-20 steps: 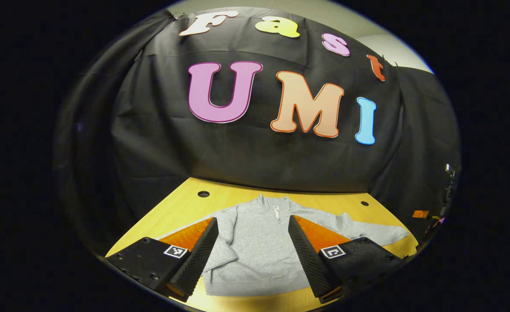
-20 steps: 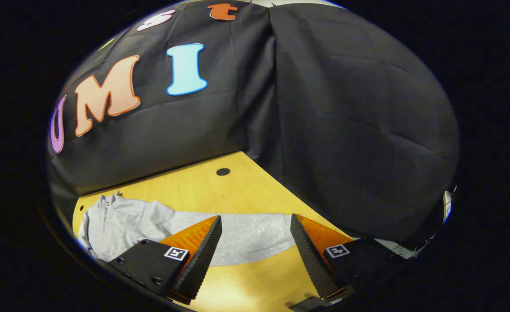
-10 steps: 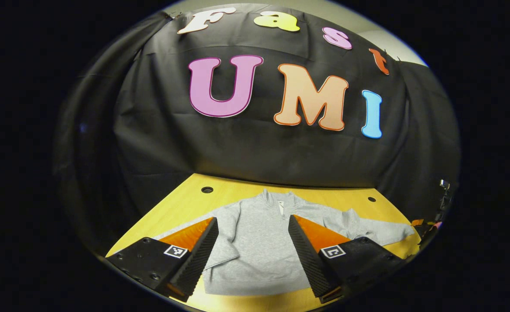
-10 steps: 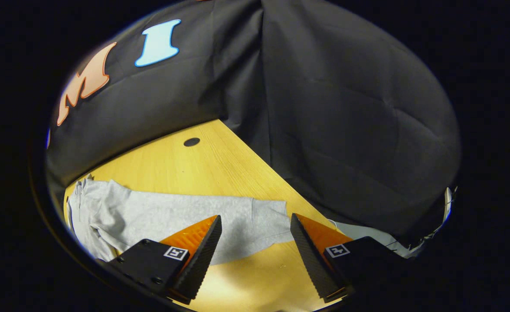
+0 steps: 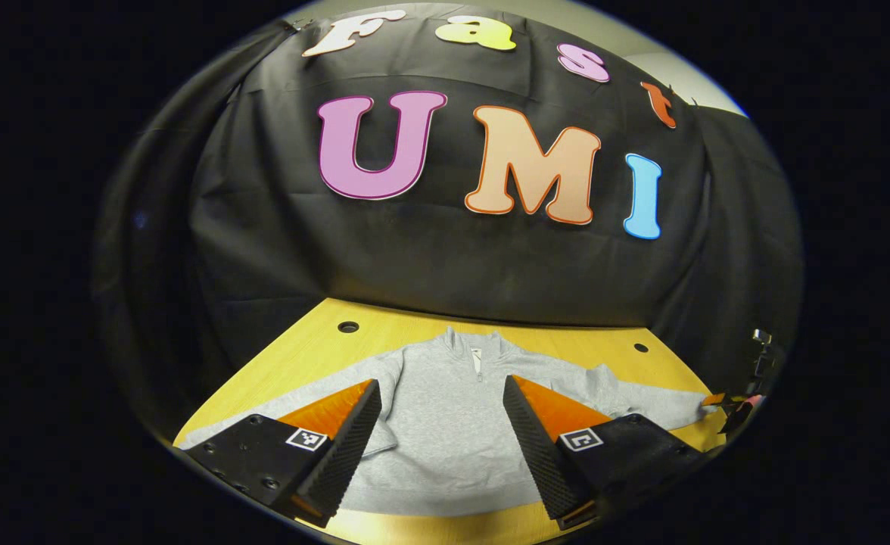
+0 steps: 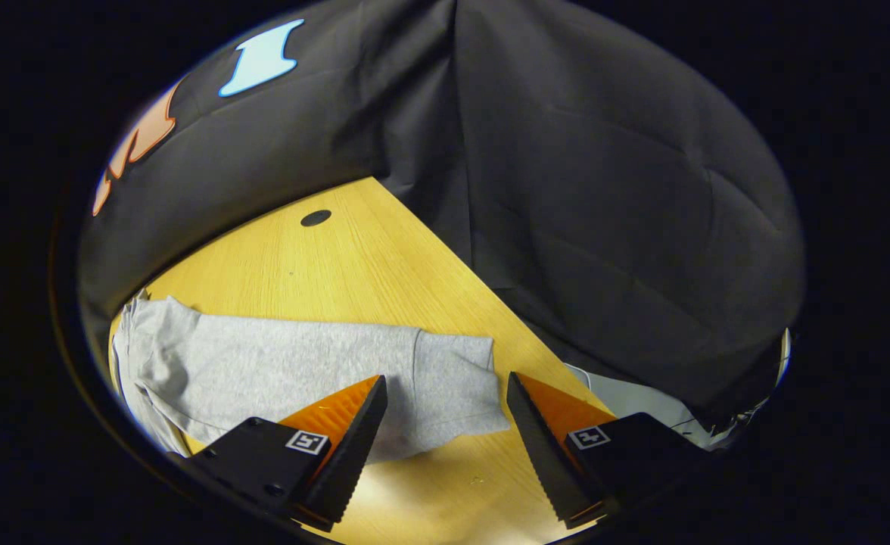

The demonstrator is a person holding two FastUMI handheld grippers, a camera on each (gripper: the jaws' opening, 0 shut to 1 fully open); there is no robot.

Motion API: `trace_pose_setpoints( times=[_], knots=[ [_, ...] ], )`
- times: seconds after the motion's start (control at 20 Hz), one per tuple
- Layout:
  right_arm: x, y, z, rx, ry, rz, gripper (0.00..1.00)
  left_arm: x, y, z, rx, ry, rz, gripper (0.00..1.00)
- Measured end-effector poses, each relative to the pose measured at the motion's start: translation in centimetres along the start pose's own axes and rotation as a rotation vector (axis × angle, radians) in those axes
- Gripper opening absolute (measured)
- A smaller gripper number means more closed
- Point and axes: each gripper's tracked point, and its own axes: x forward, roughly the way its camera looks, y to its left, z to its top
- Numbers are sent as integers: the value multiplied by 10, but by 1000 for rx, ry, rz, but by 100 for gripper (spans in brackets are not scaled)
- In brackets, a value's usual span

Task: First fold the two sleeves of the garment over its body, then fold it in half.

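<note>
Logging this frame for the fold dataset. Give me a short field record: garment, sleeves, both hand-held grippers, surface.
garment: grey zip-neck sweatshirt, lying flat, unfolded
sleeves: both spread out to the sides; right sleeve cuff flat on the table
left hand-held gripper: open, above the sweatshirt's body, holding nothing
right hand-held gripper: open, at the right sleeve cuff, not gripping
surface: wooden table
fold steps done: none

Your left gripper (image 5: 442, 412) hangs open above the grey garment (image 5: 445, 446). It lies flat on the table (image 5: 316, 352) (sleeves spread left and right).
</note>
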Motion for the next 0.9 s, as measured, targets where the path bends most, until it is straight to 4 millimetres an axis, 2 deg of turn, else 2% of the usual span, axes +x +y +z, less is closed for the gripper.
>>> trace_pose_setpoints(
  times=[0.25, 0.3, 0.45, 0.55, 0.65, 0.8, 0.85, 0.9],
  knots=[
    [8, 7, -12, -21, 33, 17, 99, -2, 4, 5, -1, -18, 19, 95],
    [8, 6, -14, -9, 42, 20, 95, -3, 5, 5, 0, -20, 21, 95],
    [8, 5, -14, -9, 43, 38, 95, -3, 3, 4, -8, -17, 15, 95],
    [8, 5, -13, -4, 46, 36, 77, -2, 2, 5, -10, -19, 12, 95],
    [8, 6, -14, 4, 50, 42, 75, -2, 0, 4, -6, -13, 5, 95],
    [5, 6, -15, 49, 62, 53, 30, 1, -5, 5, 0, -14, -7, 95],
    [4, 6, -16, 59, 66, 51, 24, 1, -6, 4, -2, -14, -12, 95],
    [2, 5, -18, 63, 78, 51, 23, 1, -8, 3, -4, -11, -16, 95]
  ],
)
